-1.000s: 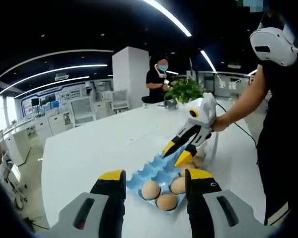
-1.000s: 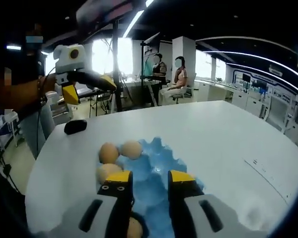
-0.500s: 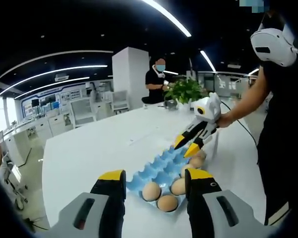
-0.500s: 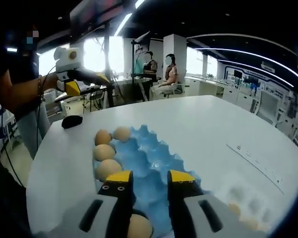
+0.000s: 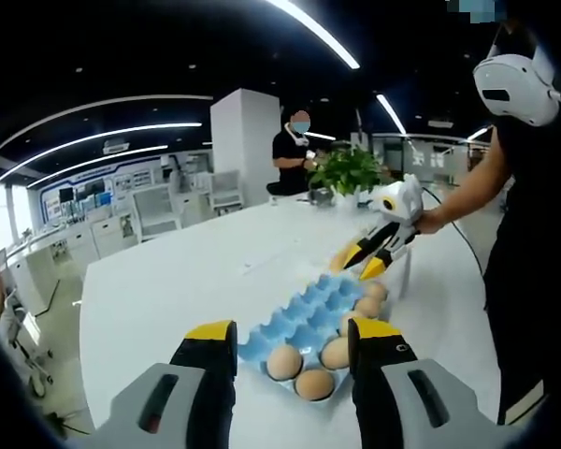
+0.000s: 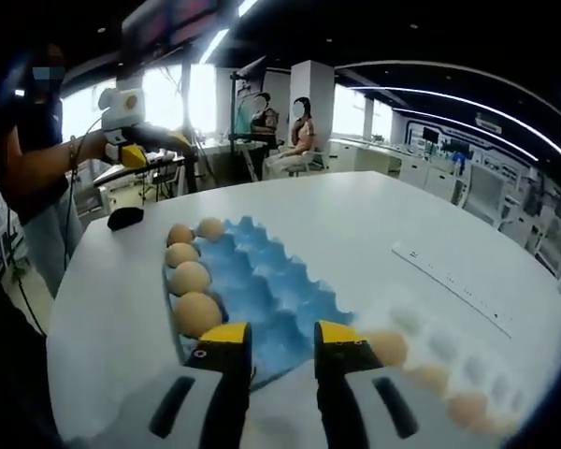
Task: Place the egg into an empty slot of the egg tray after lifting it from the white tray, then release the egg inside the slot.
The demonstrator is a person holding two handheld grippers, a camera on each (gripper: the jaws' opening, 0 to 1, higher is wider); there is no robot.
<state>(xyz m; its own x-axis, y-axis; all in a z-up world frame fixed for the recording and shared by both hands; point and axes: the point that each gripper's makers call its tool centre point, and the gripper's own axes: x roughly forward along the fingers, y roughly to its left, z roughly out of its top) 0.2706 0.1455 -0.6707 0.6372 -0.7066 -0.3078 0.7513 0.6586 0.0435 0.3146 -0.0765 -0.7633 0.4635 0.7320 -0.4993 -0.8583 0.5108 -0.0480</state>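
Note:
The blue egg tray (image 5: pixel 304 313) lies on the white table, with several brown eggs (image 5: pixel 283 359) along its near edge. My left gripper (image 5: pixel 293 333) hovers open and empty just short of it. My right gripper (image 5: pixel 357 265), held by a person's hand, hangs above the tray's far end with its jaws apart and nothing between them. In the right gripper view, my right gripper (image 6: pixel 280 337) is open over the seam between the blue egg tray (image 6: pixel 262 281) and the white tray (image 6: pixel 453 341). The white tray holds several eggs (image 6: pixel 385 346). The left gripper (image 6: pixel 159 150) floats at the far left.
A person (image 5: pixel 524 215) wearing a headset stands at the table's right edge. A potted plant (image 5: pixel 346 170) sits at the far end. A black mouse-like object (image 6: pixel 125 218) lies beyond the blue tray, and a thin ruler-like strip (image 6: pixel 449 281) lies to the right. Seated people are in the background.
My right gripper has drawn up and back from the blue tray, so the white tray with its eggs has come into its view. The left gripper has stayed put.

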